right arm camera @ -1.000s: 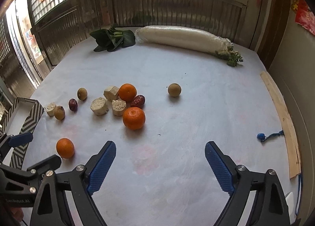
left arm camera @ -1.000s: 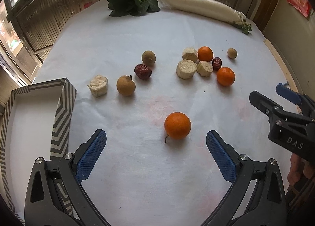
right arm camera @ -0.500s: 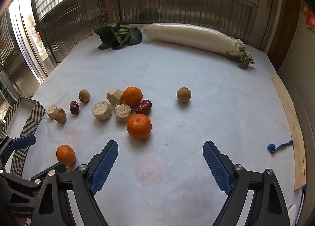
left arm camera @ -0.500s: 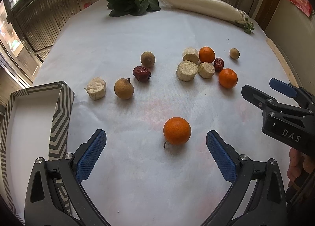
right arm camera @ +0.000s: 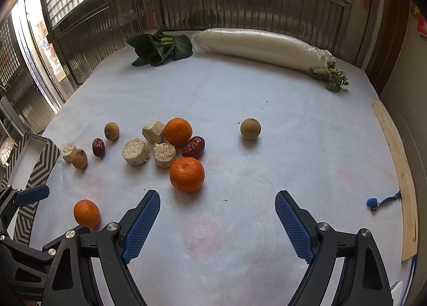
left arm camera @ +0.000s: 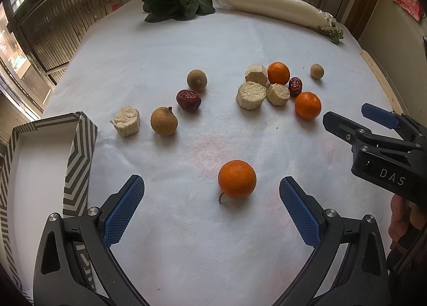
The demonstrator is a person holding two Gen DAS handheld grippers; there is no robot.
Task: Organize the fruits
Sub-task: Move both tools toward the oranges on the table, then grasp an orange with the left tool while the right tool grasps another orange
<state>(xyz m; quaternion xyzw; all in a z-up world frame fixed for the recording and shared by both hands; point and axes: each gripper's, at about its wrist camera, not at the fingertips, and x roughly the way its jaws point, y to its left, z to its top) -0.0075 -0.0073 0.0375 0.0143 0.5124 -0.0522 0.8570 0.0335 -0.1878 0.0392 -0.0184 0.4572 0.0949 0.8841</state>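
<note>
A loose mandarin lies on the white cloth just ahead of my left gripper, which is open with the fruit nearer its right pad. Two more mandarins sit in a cluster with a red date and pale cut chunks. My right gripper is open and empty, just short of the nearer mandarin. Brown longans, another date and one chunk lie scattered. A striped box stands open at the left.
A long white radish and leafy greens lie at the table's far side. A wooden strip runs along the right edge, with a small blue object beside it. A person's hand holds the right gripper.
The right gripper has edged forward a little toward the fruit cluster, which now sits closer in its view. The left gripper has held its place. Both stay open.
</note>
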